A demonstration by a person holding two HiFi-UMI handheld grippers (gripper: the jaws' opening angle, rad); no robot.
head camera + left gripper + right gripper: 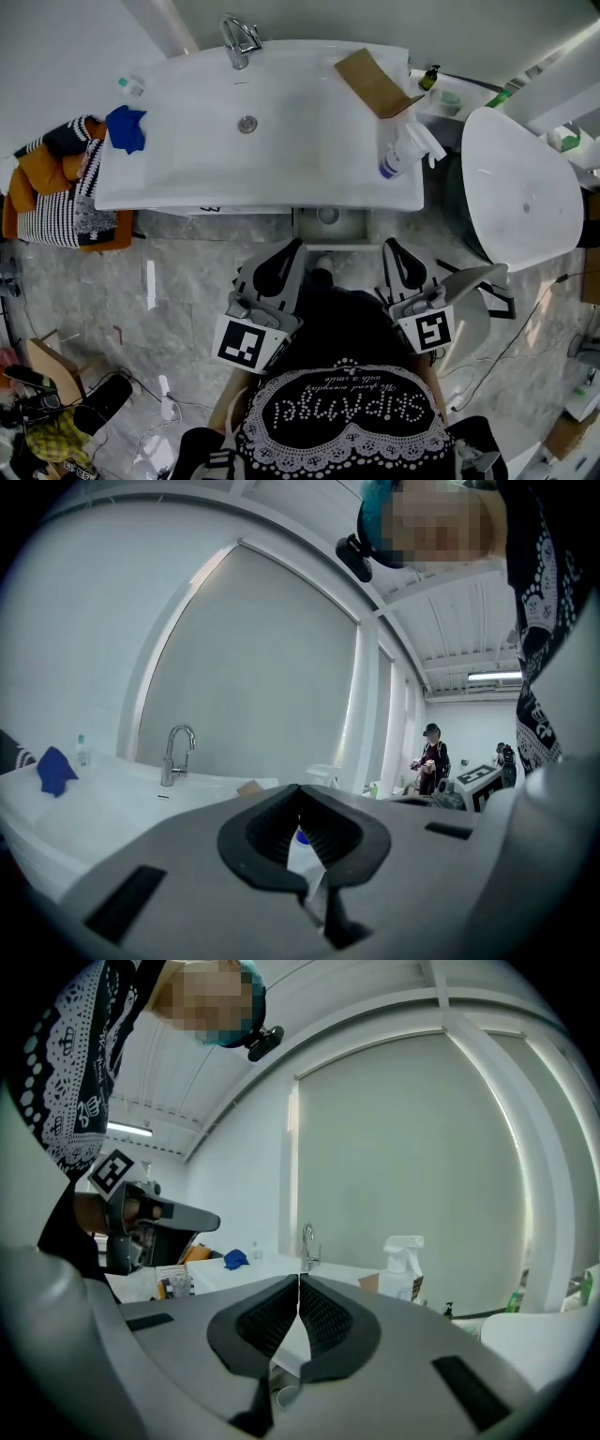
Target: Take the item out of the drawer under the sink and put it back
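While the left gripper [296, 246] and right gripper [389, 246] are hovering before the sink [187, 183], both are holding their jaws pressed together, empty. A round item [327, 215] is sitting inside the open drawer [352, 228], just beyond the tips.

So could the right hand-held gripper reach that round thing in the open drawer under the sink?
Probably yes: the drawer stands open just ahead of the right hand-held gripper, nothing between them, though its shut jaws must open first.
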